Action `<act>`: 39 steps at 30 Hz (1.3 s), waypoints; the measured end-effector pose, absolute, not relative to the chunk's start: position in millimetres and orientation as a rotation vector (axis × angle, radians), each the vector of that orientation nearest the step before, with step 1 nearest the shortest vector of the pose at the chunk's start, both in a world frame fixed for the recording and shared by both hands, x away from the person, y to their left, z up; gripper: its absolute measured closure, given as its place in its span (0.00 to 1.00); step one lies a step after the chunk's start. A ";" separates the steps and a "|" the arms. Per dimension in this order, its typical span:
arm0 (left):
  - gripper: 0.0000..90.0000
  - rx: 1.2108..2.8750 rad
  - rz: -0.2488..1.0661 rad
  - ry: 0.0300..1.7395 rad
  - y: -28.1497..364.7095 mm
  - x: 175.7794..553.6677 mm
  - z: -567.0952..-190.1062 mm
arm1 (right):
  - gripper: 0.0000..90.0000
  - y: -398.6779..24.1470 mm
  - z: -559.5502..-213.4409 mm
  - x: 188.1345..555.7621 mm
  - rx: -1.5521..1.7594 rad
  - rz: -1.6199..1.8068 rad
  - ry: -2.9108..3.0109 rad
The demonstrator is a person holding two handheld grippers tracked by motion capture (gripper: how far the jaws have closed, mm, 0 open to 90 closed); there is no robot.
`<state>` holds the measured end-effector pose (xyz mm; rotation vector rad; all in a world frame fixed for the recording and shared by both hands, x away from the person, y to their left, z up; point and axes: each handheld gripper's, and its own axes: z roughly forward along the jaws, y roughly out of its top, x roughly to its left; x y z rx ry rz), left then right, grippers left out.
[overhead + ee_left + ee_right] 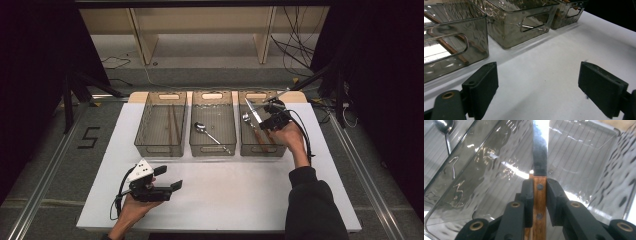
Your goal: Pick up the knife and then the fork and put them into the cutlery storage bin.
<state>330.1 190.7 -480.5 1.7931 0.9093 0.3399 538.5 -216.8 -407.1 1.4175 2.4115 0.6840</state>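
**A:** What sort of place is this?

**B:** A lab set up for recording, not a home. A white table (220,195) stands on grey carpet, framed by black curtains (35,75) and metal floor rails (45,185).

**A:** Further signs?

**B:** Loose cables (295,47) trail on the floor, a "5" (89,137) is taped beside the table, and three identical clear bins (161,125) sit in a row.

Knife (252,113) over right bin (248,148)

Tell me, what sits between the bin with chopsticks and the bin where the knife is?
A third clear bin holding a spoon, seen in the high view.
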 end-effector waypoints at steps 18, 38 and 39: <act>0.18 1.793 0.341 0.907 190.8 329.8 -480.2 | 0.69 -214.6 -402.5 528.0 1.380 0.761 2.474; 0.18 1.800 0.345 0.904 189.6 330.0 -481.0 | 0.44 -212.9 -390.3 455.5 1.210 1.133 2.410; 0.18 1.796 0.343 0.907 189.3 329.8 -481.0 | 0.44 -211.9 -389.7 452.1 1.205 1.148 2.399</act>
